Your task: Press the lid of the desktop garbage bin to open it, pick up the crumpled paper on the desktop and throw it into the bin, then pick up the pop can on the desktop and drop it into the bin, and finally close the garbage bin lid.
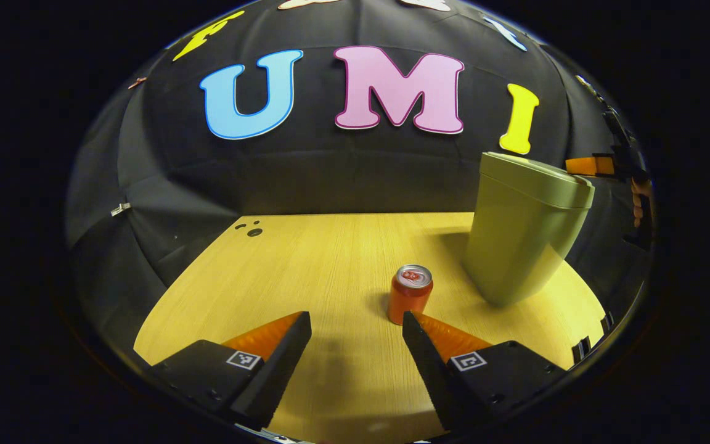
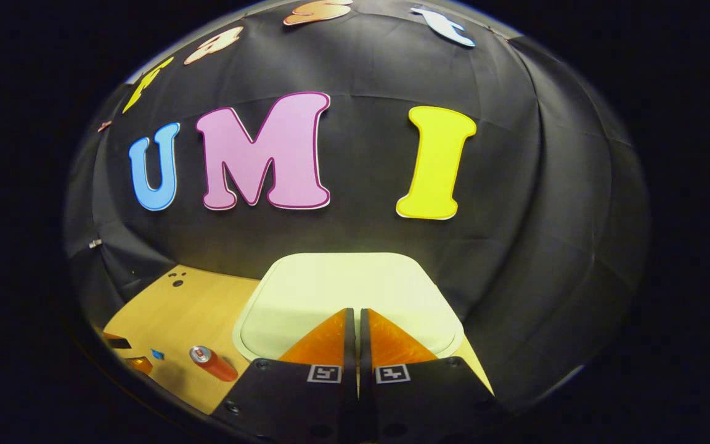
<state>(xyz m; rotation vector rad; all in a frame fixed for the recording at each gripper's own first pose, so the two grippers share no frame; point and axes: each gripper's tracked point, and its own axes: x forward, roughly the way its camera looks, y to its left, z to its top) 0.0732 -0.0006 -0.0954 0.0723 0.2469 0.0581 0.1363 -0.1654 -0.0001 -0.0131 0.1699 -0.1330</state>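
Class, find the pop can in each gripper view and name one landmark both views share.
Left gripper view: pop can upright, centre, just left of the bin.
Right gripper view: pop can lower left, left of the bin lid.
Shared landmark: the bin.

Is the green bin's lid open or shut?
Shut: the lid lies flat on the bin, with the closed right gripper over it.

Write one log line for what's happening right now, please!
left gripper: open, near pop can | right gripper: shut, above bin lid | lid: closed | can: upright on table
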